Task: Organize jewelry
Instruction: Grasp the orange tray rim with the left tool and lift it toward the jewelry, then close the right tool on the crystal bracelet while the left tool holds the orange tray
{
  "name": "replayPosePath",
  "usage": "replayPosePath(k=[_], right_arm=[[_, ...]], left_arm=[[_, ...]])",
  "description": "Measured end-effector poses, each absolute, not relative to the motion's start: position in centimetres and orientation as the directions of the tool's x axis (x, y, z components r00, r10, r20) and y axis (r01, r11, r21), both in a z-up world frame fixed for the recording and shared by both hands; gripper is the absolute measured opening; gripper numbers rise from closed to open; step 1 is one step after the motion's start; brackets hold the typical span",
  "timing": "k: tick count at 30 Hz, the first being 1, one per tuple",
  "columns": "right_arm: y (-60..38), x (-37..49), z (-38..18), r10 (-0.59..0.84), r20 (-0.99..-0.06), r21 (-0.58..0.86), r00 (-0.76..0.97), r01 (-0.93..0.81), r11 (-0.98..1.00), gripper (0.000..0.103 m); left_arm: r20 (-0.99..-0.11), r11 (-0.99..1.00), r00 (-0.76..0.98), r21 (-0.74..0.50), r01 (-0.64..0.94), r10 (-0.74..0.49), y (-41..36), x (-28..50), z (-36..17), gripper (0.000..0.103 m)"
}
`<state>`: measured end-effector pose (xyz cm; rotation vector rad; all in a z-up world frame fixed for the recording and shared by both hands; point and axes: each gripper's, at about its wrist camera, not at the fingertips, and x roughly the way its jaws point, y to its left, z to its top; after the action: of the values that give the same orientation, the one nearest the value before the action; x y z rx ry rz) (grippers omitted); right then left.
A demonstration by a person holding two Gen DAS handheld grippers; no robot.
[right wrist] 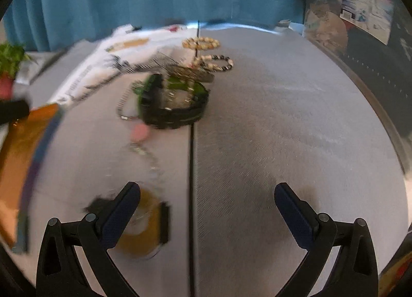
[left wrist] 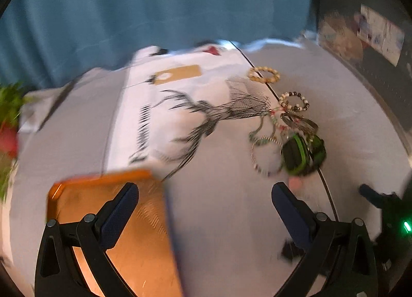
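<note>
A heap of jewelry lies on the grey table: a cream bead bracelet (left wrist: 264, 74) (right wrist: 200, 43), a black-and-white bead bracelet (left wrist: 294, 101) (right wrist: 215, 62), a black and green band (left wrist: 302, 155) (right wrist: 175, 101), thin chains (left wrist: 265, 152) and a pink piece (right wrist: 140, 132). An orange box (left wrist: 113, 227) (right wrist: 23, 152) sits at the left. My left gripper (left wrist: 204, 201) is open, its left finger over the box. My right gripper (right wrist: 206, 201) is open above the table seam, with a blurred yellowish and black piece (right wrist: 144, 230) by its left finger.
A white cloth with black feather print (left wrist: 180, 106) (right wrist: 103, 70) lies beyond the box. Teal curtain (left wrist: 154, 8) hangs behind the table. A plant with a red flower (left wrist: 7, 121) stands at the far left. A dark shelf with cards (right wrist: 365, 13) is at the right.
</note>
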<state>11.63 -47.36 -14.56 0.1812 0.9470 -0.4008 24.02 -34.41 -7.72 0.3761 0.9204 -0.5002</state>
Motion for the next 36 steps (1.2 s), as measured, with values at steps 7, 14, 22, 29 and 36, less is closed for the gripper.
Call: replayPosePath(k=[7,14,22,29,36], right_arm=[[-49.3,11.9,-14.7,-0.264,-0.809,-0.021,0.525,0.423,0.906,0.103],[-50.6,11.4,-14.6,-0.29,-0.81,-0.022,0.51,0.467,0.884,0.103],[-50.0,11.7,-14.2,-0.259,-0.795,-0.019,0.549,0.405,0.914,0.056],[-49.5,10.4,-13.1,-0.137,-0.756,0.107,0.64,0.327,0.939,0.008],[-49.7,8.5,-9.3,-0.18,-0.698,0.114,0.693,0.356,0.927,0.008]], left_arm=[[-0.9,0.747,0.371,0.081,0.66,-0.23,-39.0,28.7,-12.4,0.103],[-0.92,0.673,0.288,0.037,0.738,-0.266,-41.2,29.6,-14.1,0.103],[-0.912,0.653,0.248,-0.029,0.757,-0.328,-41.5,28.1,-13.1,0.001],[-0.888,0.665,0.257,-0.071,0.743,-0.382,-39.3,26.7,-10.5,0.001],[-0.848,0.685,0.305,-0.091,0.723,-0.435,-37.3,25.8,-6.2,0.001]])
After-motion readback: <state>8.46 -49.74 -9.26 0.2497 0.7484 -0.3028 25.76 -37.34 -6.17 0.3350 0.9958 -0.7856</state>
